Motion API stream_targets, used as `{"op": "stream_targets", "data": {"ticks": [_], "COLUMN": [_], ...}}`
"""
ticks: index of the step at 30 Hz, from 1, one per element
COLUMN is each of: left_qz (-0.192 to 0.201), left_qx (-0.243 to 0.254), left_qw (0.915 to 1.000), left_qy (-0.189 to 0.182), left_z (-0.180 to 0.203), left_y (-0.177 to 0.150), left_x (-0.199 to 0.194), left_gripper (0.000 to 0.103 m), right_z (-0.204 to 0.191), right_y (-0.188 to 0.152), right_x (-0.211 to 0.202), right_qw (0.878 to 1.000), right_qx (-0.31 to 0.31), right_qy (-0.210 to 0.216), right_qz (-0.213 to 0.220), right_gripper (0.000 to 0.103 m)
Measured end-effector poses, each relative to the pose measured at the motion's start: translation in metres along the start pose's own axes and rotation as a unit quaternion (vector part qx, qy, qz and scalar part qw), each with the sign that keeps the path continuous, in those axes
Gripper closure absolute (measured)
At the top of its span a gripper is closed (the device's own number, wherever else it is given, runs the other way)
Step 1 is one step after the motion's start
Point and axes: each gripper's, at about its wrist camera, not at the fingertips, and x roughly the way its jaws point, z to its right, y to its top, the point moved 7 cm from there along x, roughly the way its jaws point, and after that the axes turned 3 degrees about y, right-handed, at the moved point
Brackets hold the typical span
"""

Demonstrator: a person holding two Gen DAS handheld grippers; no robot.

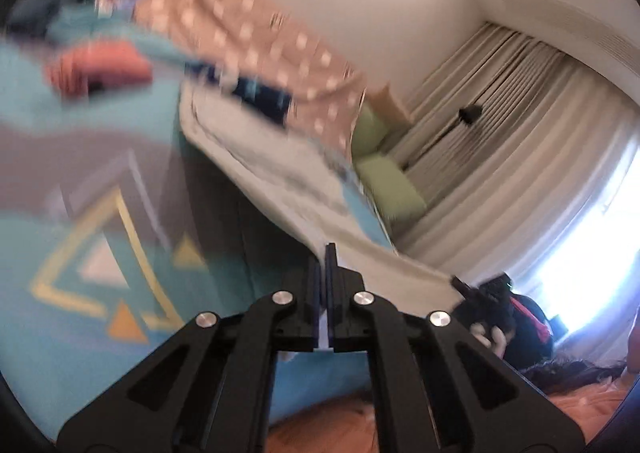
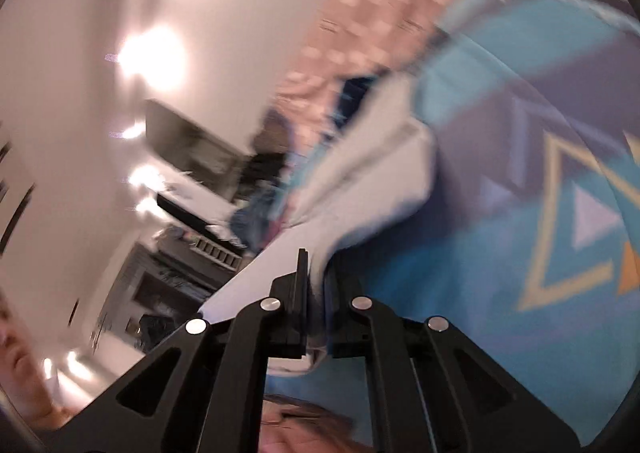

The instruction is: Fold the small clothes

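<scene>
Left wrist view: pale white garment (image 1: 280, 181) hangs stretched, blurred, creased.

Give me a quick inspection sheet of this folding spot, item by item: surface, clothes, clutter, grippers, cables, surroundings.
Surface: blue bedspread with triangle pattern.
Job's things: white garment, pinched at two edges, hanging between both grippers.
Clutter: red folded item, pink dotted fabric, dark blue piece; all blurred.
Grippers: left gripper shut on the garment; right gripper shut on it, cloth bunched between its fingers.
Cables: nothing seen.
Surroundings: beige curtains, bright window, green cushions, dark shelving, ceiling lights.
</scene>
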Motion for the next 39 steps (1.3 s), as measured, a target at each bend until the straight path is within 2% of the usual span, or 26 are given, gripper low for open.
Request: {"op": "stream_targets", "data": {"ticks": [3,9,12,16,23,28,34,39], "left_qz": [0.020,0.024,0.032,0.048,0.015,0.012,0.015,0.011], "left_qx": [0.000,0.018,0.010,0.010,-0.025,-0.042,-0.015,-0.021], "left_qw": [0.9994,0.9995,0.9993,0.9987,0.9994,0.9989,0.9996,0.9994], "left_qy": [-0.029,-0.008,-0.014,-0.016,0.019,0.019,0.017,0.025], "left_z": [0.012,0.021,0.022,0.019,-0.016,-0.031,-0.035,-0.058], "left_y": [0.012,0.014,0.021,0.040,0.060,0.086,0.150,0.207], "left_x": [-0.016,-0.025,-0.033,-0.028,0.025,0.055,0.102,0.154], "left_gripper": [0.101,0.101,0.101,0.101,0.101,0.101,0.101,0.101], "right_z": [-0.023,-0.044,-0.052,-0.041,0.004,0.015,0.026,0.049], "right_y": [-0.001,0.010,0.018,0.042,0.072,0.106,0.170,0.227], "right_x": [-0.003,-0.020,-0.027,-0.018,0.030,0.061,0.110,0.165], "right_qw": [1.000,0.999,0.998,0.997,0.999,0.998,0.998,0.996], "right_qx": [-0.017,-0.039,-0.046,-0.048,0.004,0.007,-0.009,-0.014], "right_qy": [0.019,0.005,0.012,-0.001,-0.025,-0.031,-0.048,-0.074], "right_qz": [0.006,0.031,0.047,0.064,0.047,0.045,0.045,0.042], "right_gripper": [0.097,0.097,0.097,0.097,0.097,0.096,0.096,0.096]}}
